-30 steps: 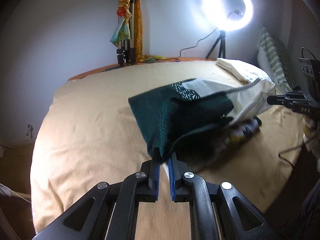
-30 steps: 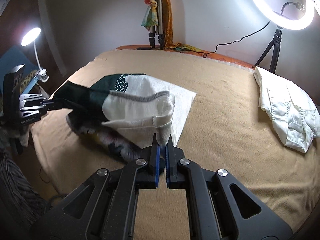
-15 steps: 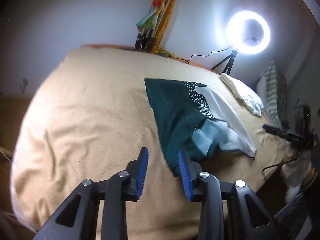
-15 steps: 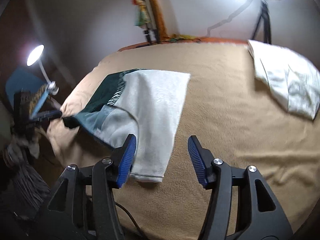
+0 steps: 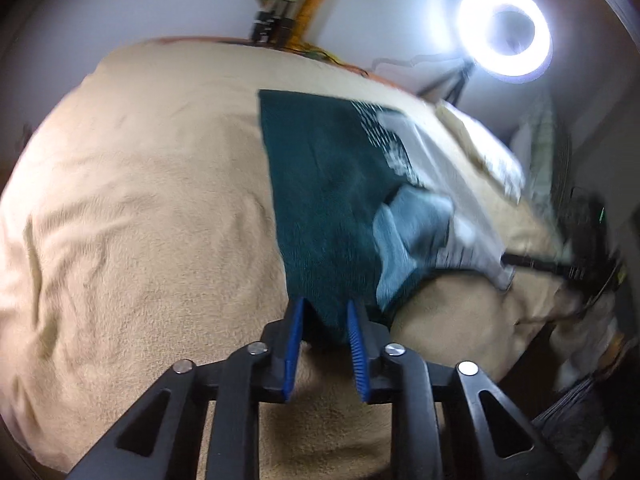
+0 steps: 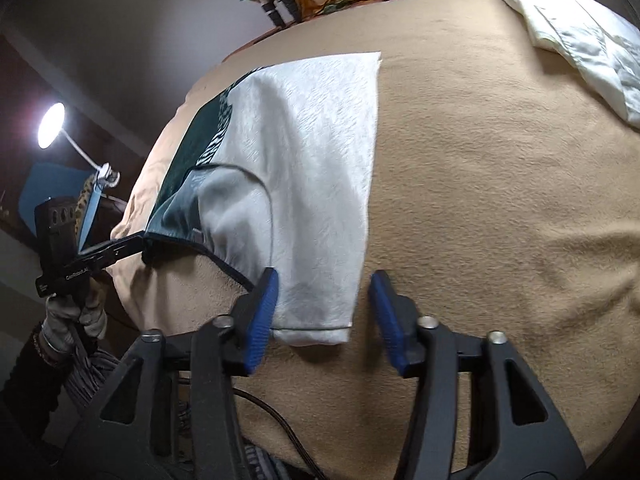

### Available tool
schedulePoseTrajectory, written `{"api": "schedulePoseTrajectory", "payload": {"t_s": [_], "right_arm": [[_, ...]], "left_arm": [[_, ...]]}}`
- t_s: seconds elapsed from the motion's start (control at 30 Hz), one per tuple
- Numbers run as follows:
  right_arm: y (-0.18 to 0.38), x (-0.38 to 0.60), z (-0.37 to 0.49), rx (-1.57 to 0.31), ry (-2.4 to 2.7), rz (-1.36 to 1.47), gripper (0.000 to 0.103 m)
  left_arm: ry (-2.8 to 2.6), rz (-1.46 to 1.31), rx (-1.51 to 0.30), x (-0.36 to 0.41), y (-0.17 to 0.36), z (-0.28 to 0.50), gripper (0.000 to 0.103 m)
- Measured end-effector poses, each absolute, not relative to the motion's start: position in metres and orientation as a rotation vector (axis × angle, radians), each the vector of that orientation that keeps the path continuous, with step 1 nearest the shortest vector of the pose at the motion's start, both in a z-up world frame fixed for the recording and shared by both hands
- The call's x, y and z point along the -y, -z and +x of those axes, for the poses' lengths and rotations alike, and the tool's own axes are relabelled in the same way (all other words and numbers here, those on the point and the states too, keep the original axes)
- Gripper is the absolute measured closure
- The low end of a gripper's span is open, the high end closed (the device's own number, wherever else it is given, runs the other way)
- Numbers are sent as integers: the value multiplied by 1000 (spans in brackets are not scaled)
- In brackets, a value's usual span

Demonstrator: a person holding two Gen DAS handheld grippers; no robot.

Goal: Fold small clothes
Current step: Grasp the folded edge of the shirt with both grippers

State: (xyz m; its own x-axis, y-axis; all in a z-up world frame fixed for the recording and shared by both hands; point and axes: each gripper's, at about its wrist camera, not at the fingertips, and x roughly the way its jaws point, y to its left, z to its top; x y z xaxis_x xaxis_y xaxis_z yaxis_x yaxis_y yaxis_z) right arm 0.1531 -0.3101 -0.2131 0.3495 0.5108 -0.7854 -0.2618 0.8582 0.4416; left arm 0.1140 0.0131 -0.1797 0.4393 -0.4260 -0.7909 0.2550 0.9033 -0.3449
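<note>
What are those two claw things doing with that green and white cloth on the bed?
A person holds a claw in each hand and is folding a small green-and-white garment on a tan blanket. The garment lies flat. The left claw is open around its dark green corner. The right claw is open around the white corner, not gripping. Another white garment waits at the far side.

Ahead of me: tan fleece blanket (image 5: 140, 208) covering the bed. Pale plain wall (image 5: 160, 0) behind it. Glowing white ring light (image 5: 505, 35) on tripod, far right. Small round white desk lamp (image 6: 51, 125), lit, at my left.
</note>
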Motion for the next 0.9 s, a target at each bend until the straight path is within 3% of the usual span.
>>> {"api": "schedulePoseTrajectory", "payload": {"t_s": [0.07,0.27,0.33,0.4,0.6,0.9], "right_arm": [[214,301,151,-1133,-516,208,91],[199,304,150,-1105,-487,95,91],[188,314,155,-1074,-533,164,83],[179,320,162,-1047,-565,224,54],[167,326,208,-970,-539,338,52],[212,324,270,-1047,-504,487,52]], "left_arm": [[414,-68,-1025,-3,179,107,85],[387,-63,-976,-23,164,103,78],[357,-150,-938,-39,155,113,75],[330,-276,-913,-57,148,132,74],[326,-400,-898,-62,147,187,66],[345,-495,-983,-56,185,225,64]]}}
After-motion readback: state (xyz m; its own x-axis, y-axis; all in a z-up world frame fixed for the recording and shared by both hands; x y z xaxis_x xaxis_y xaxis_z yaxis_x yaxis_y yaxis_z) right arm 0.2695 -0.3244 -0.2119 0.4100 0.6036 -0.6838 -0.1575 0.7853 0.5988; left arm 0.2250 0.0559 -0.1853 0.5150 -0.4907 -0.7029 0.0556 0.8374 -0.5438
